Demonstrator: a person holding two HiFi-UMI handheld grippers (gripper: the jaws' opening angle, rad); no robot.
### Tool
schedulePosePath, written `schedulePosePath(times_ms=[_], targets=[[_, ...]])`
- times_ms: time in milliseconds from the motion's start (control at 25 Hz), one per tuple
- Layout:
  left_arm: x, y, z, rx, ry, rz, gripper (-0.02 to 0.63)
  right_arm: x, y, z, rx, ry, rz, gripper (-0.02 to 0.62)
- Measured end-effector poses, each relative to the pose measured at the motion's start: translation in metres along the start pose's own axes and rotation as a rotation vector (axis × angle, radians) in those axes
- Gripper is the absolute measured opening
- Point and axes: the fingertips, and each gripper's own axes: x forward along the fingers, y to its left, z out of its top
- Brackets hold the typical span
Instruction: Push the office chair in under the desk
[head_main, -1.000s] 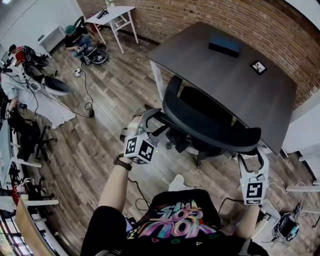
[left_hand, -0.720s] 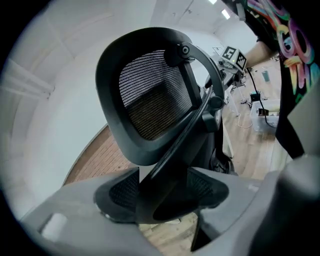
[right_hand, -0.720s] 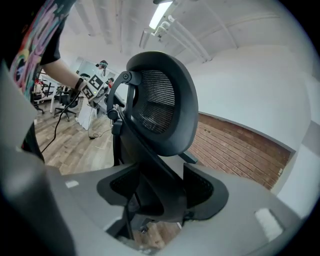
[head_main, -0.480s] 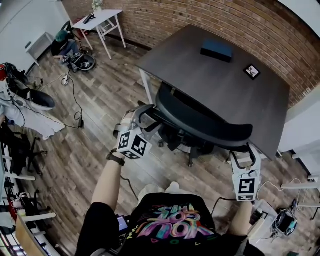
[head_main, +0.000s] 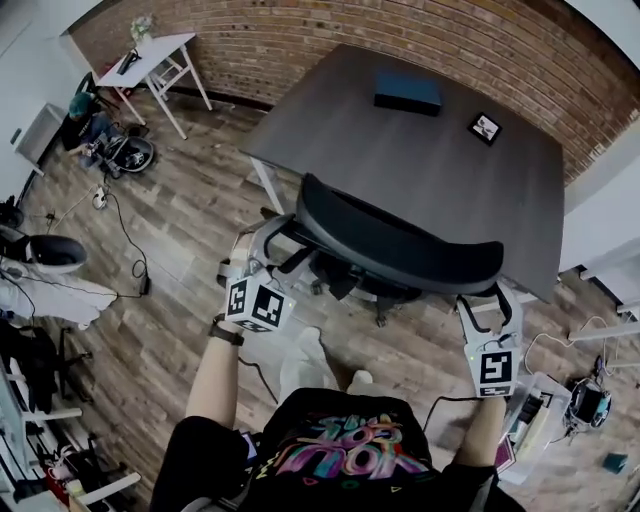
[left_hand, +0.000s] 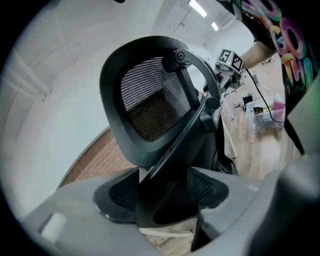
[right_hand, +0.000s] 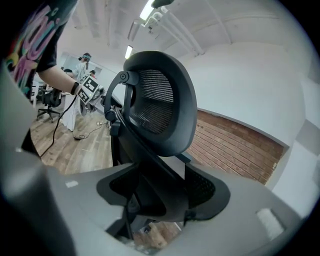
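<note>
The black mesh-backed office chair (head_main: 395, 245) stands at the near edge of the dark grey desk (head_main: 330, 130), its seat partly hidden below the desktop. My left gripper (head_main: 264, 248) holds the left side of the chair's back frame; my right gripper (head_main: 491, 300) holds the right end of the backrest. In the left gripper view the chair's back strut (left_hand: 170, 165) fills the gap in my left gripper (left_hand: 165, 195). In the right gripper view the chair frame (right_hand: 150, 165) likewise sits inside my right gripper (right_hand: 162, 192), its pads pressed to it.
On the desk lie a dark blue box (head_main: 407, 92) and a small marker tile (head_main: 485, 127). A brick wall (head_main: 300, 40) runs behind. At the back left stands a white table (head_main: 150, 55) with a seated person (head_main: 90, 115) near it. Cables (head_main: 125, 235) cross the wood floor; clutter (head_main: 585, 400) lies at the right.
The chair has rolled toward the desk with both grippers on it. More of its seat now lies below the desktop, and I have stepped forward after it.
</note>
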Motion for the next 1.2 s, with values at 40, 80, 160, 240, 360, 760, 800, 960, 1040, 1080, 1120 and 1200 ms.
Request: schedulePosePath(times_ms=[40, 80, 160, 240, 360, 760, 800, 960, 1040, 1080, 1120, 1200], targets=[[0.003, 0.005, -0.004, 0.005, -0.011, -0.008, 0.296, 0.005, 0.002, 0.003, 0.004, 0.001, -0.01, 0.276], [0.006, 0.011, -0.007, 0.011, -0.02, -0.017, 0.296, 0.01, 0.003, 0.006, 0.01, 0.008, -0.019, 0.275], [0.014, 0.021, -0.013, 0.022, -0.04, -0.04, 0.296, 0.018, 0.006, 0.01, 0.021, 0.033, -0.036, 0.275], [0.022, 0.031, -0.018, 0.032, -0.061, -0.055, 0.296, 0.026, 0.007, 0.014, 0.025, 0.043, -0.055, 0.276], [0.035, 0.048, -0.027, 0.045, -0.088, -0.07, 0.296, 0.039, 0.01, 0.021, 0.032, 0.057, -0.084, 0.276], [0.077, 0.096, -0.052, 0.067, -0.162, -0.093, 0.296, 0.089, 0.007, 0.042, 0.06, 0.072, -0.159, 0.279], [0.081, 0.1, -0.053, 0.069, -0.164, -0.094, 0.296, 0.093, 0.005, 0.043, 0.062, 0.069, -0.166, 0.279], [0.096, 0.111, -0.055, 0.072, -0.178, -0.106, 0.296, 0.105, -0.001, 0.045, 0.068, 0.075, -0.191, 0.281], [0.103, 0.115, -0.057, 0.076, -0.185, -0.114, 0.296, 0.111, -0.002, 0.046, 0.07, 0.069, -0.198, 0.281], [0.106, 0.117, -0.058, 0.079, -0.186, -0.118, 0.296, 0.113, -0.003, 0.046, 0.07, 0.066, -0.199, 0.281], [0.108, 0.119, -0.059, 0.082, -0.187, -0.122, 0.296, 0.116, -0.003, 0.046, 0.071, 0.066, -0.199, 0.281], [0.109, 0.12, -0.06, 0.085, -0.194, -0.128, 0.296, 0.119, -0.003, 0.047, 0.075, 0.077, -0.198, 0.281]])
